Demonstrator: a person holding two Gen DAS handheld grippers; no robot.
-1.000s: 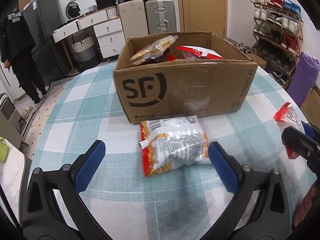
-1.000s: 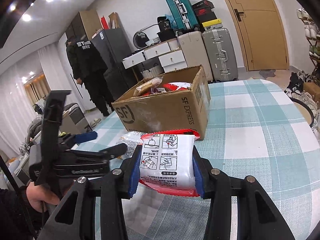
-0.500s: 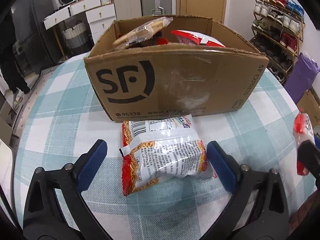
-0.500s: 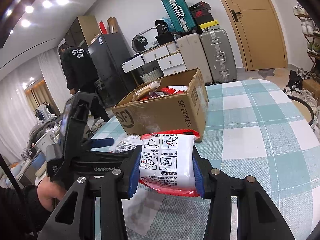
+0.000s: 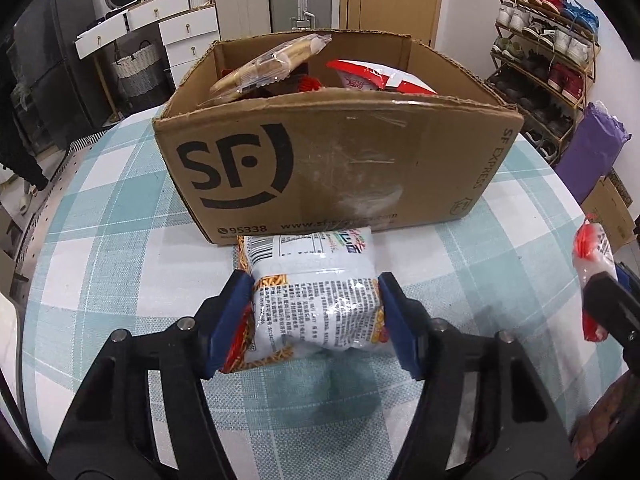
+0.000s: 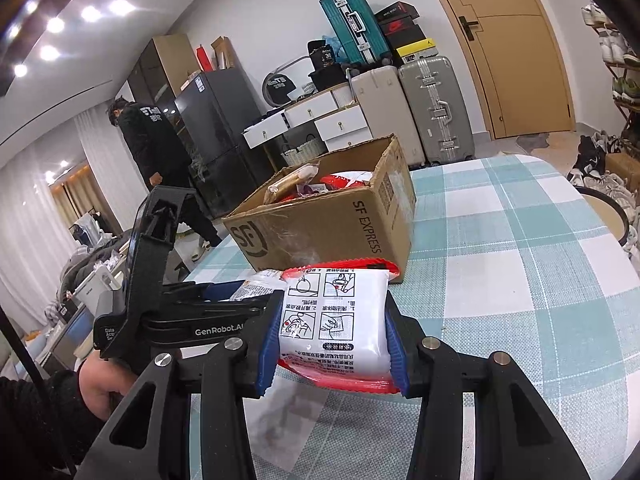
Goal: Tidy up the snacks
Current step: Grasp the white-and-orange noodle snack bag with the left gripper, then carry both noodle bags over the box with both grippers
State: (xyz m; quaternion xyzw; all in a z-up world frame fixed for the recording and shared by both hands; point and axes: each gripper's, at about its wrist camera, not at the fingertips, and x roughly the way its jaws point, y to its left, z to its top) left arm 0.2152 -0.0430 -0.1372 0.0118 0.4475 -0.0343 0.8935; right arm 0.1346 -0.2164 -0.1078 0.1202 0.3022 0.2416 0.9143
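Left wrist view first: nearest to us, our left gripper [image 5: 316, 312] had just been closing, and its blue pads [image 5: 230, 320] now pressed both sides of a silver-and-orange snack packet [image 5: 316, 292]. That packet lay on the checked tablecloth [image 5: 120, 240], its far end touching the front wall of the cardboard SF box [image 5: 340, 168]. At the right edge of the same view a red-and-white packet showed in the other tool.

In the right wrist view, our right gripper [image 6: 334, 332] was clamped shut on that red-and-white packet [image 6: 336, 320], holding it clear of the cloth near the table's front edge. Our left hand [image 6: 100, 384] held its tool just to the left of it.

We judged the job partly done. Farther back, the box already held a clear-wrapped biscuit pack [image 5: 272, 64] and a red-and-white bag [image 5: 376, 78], poking above its rim. Two packets were left, both gripped, neither yet in the box. We saw no other loose snack on the cloth.

The box's front wall stood between both packets and the inside, so we reckoned each needed lifting over the rim. The goods piled inside left less room on the left than the right.

Beyond the table stood suitcases [image 6: 436, 108], white drawers [image 6: 320, 120], a shoe rack [image 5: 548, 52] and a person in black [image 6: 152, 140], all well apart from the work.
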